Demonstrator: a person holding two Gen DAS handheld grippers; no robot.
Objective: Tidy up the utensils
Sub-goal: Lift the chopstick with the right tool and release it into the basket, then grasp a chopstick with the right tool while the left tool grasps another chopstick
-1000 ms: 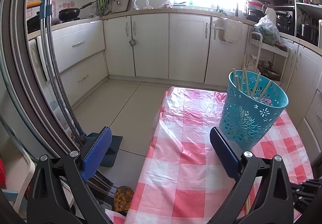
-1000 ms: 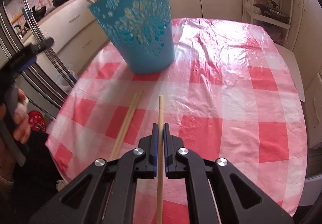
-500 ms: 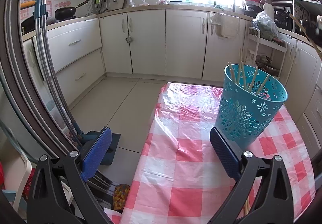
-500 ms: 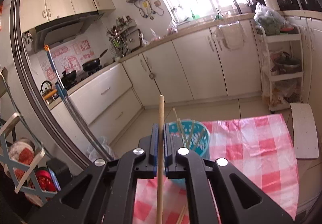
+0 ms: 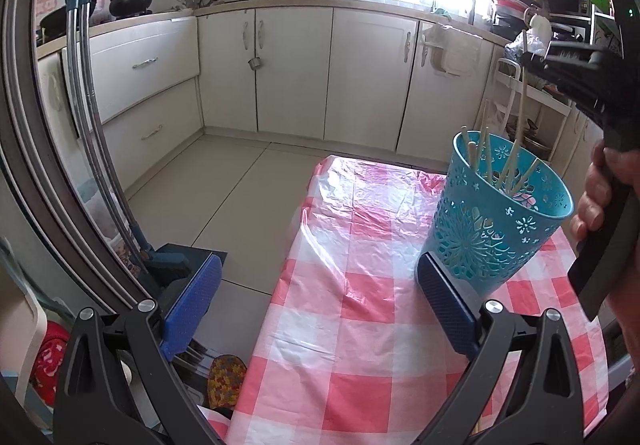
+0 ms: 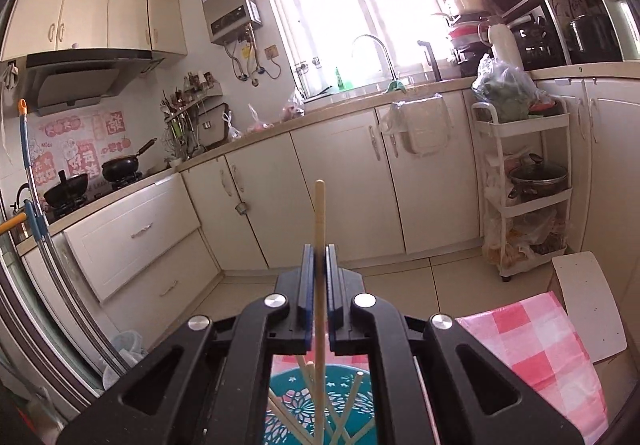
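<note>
A teal perforated basket stands on the pink checked tablecloth and holds several wooden chopsticks. My right gripper is shut on one wooden chopstick, held upright directly above the basket, its lower end reaching down inside the rim. In the left wrist view the right gripper shows at upper right with the chopstick hanging toward the basket. My left gripper is open and empty, low over the table's left edge, its right pad next to the basket's base.
Cream kitchen cabinets line the far wall. A white shelf trolley stands at the right. A mop with a blue head leans by the fridge edge at left. A white board lies beyond the table.
My right gripper lifted the chopstick off the table, tipped it upright and brought it over the basket, lowering its end inside. The left gripper stayed open and shifted slightly left.
</note>
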